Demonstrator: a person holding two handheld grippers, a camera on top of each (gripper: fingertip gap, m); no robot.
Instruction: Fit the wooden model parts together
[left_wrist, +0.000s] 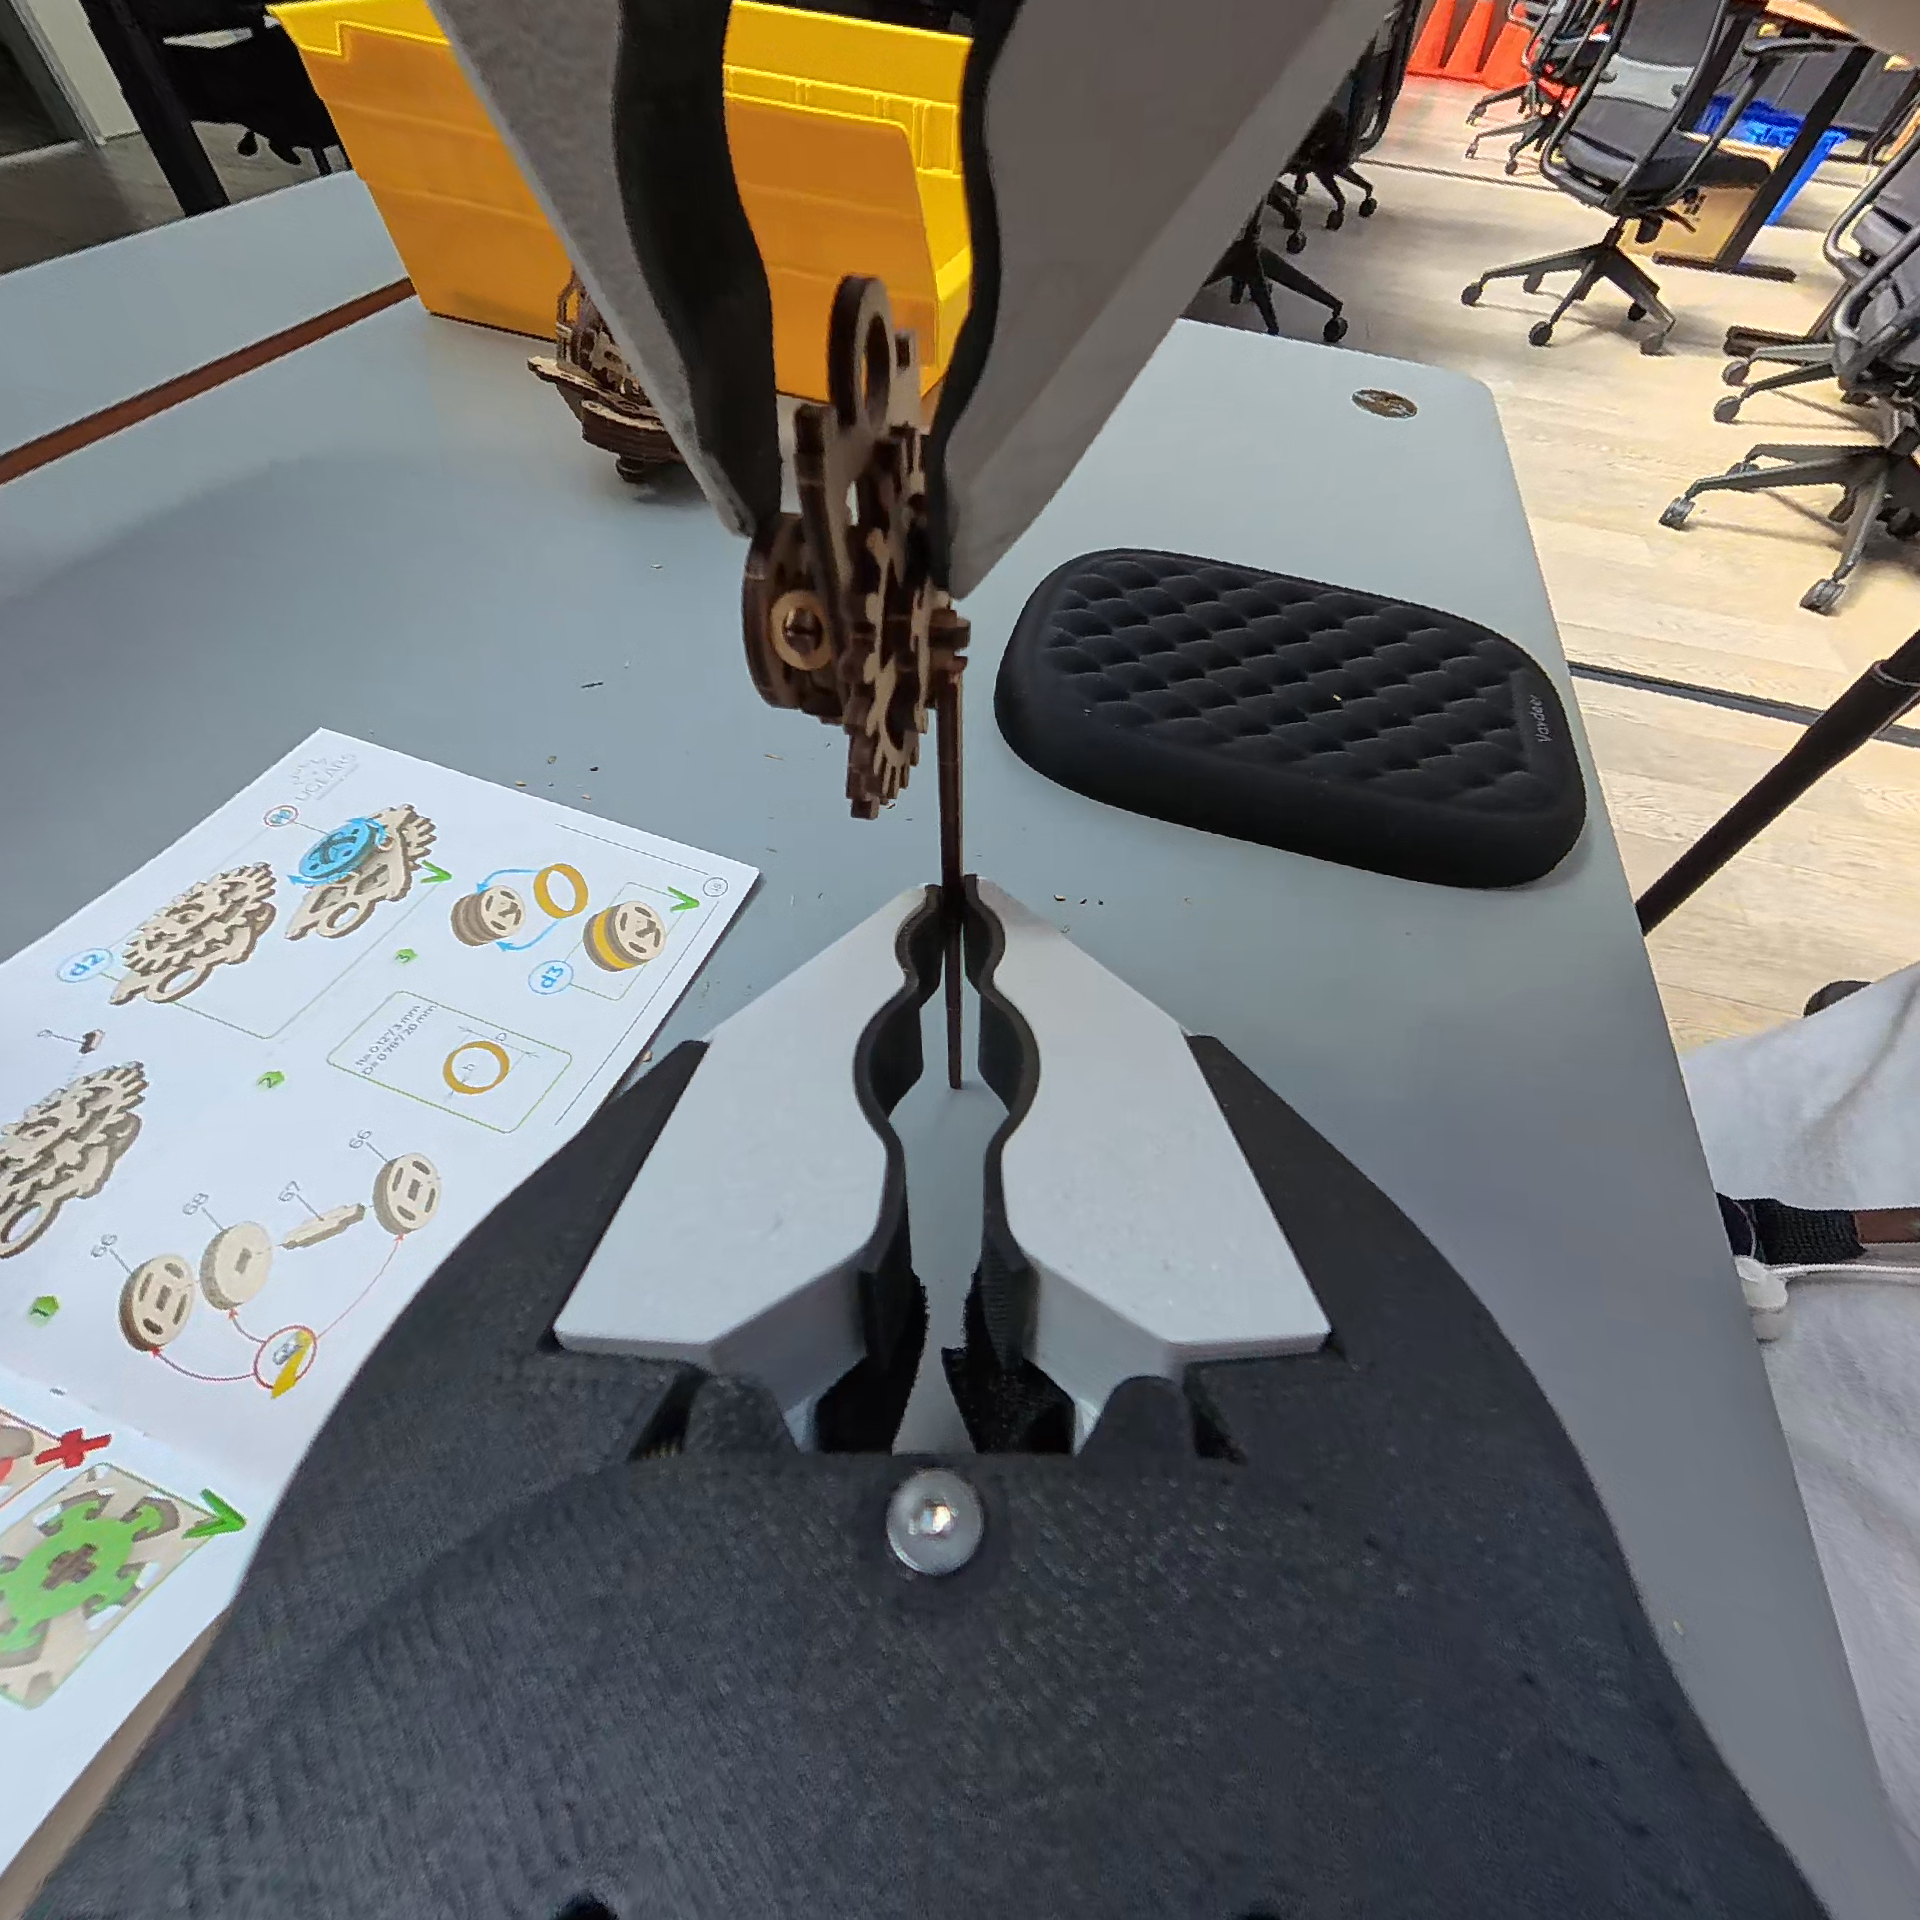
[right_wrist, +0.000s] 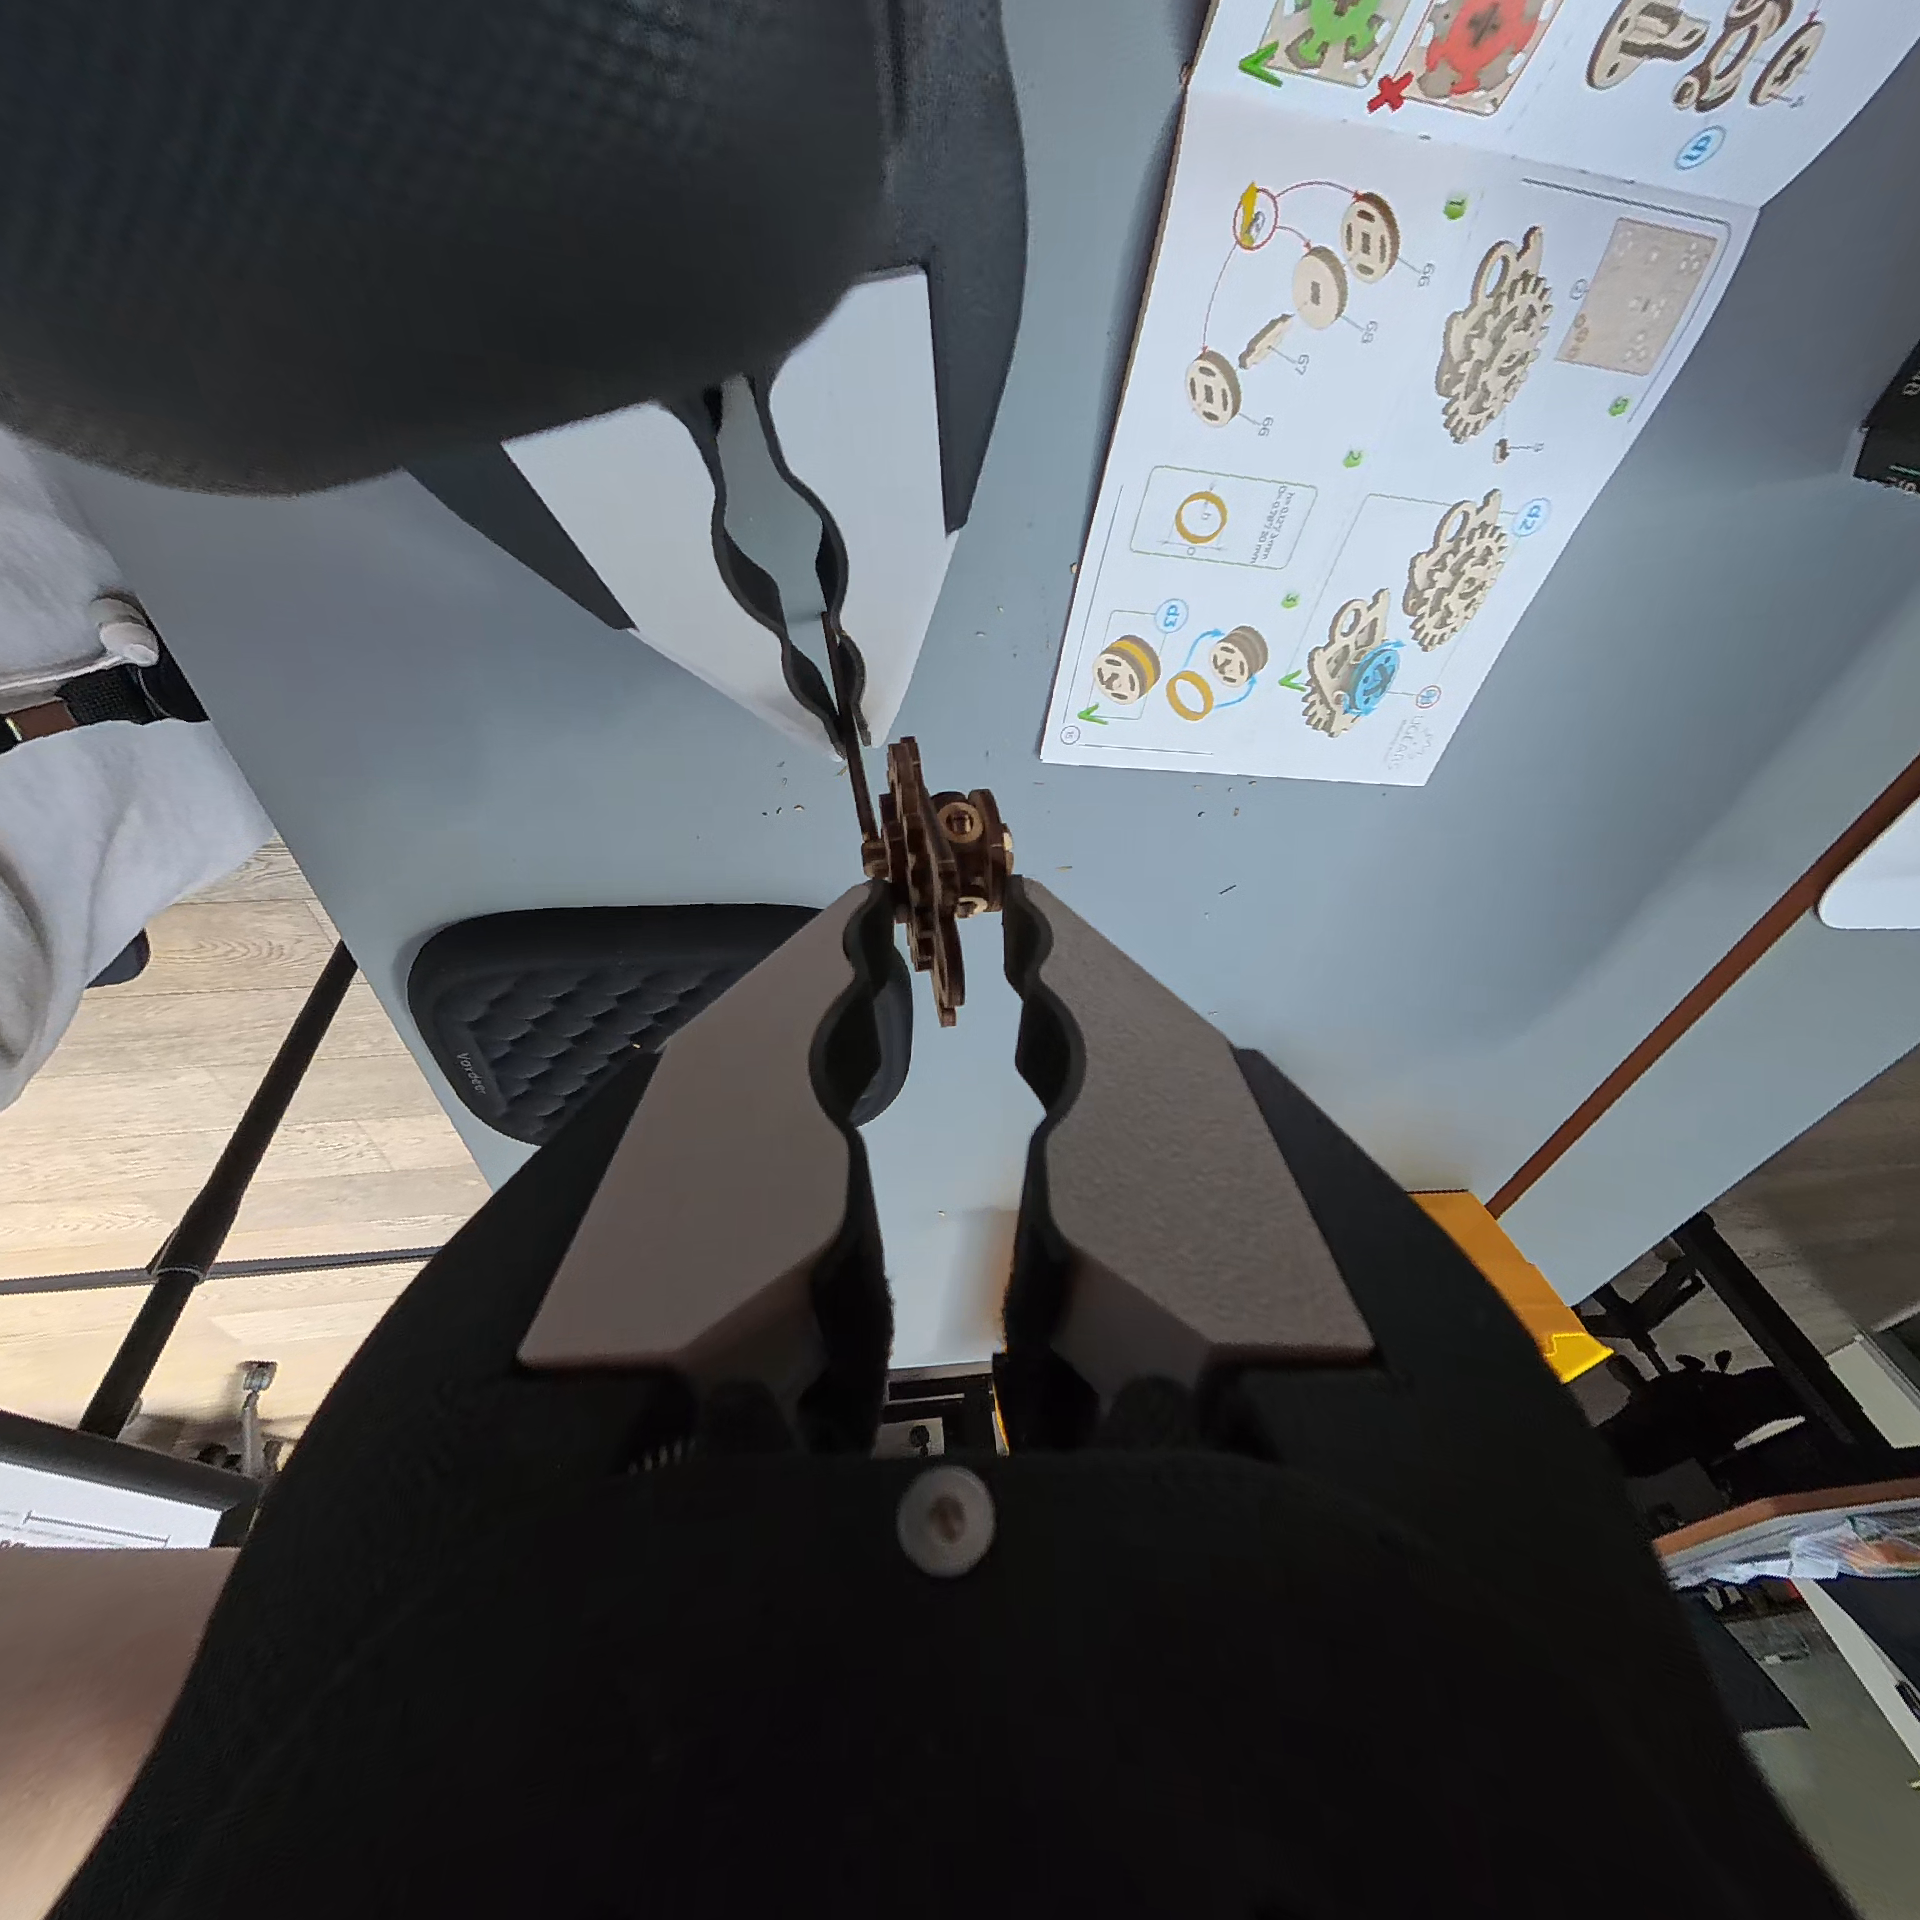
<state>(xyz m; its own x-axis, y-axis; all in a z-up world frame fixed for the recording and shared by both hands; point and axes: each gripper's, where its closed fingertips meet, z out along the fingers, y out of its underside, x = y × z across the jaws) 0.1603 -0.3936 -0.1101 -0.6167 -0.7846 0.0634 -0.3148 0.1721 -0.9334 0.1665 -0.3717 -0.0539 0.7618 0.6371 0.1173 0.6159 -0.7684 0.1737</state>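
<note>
Pinching a thin dark wooden pin (left_wrist: 951, 935) edge-on at the very tip of the left claw (left_wrist: 943, 896), jaws nearly together, presumably to keep its free end clear for insertion. Meeting the wooden gear assembly (left_wrist: 862, 613) just beyond, gripped aloft in the right claw (right_wrist: 940, 902) with jaws narrowed on it, likely steadied against the push. Lying farther off on the grey surface (left_wrist: 364, 582): an instruction sheet (left_wrist: 312, 1039), a black pad (left_wrist: 1288, 717) and a yellow bin (left_wrist: 810, 187).
</note>
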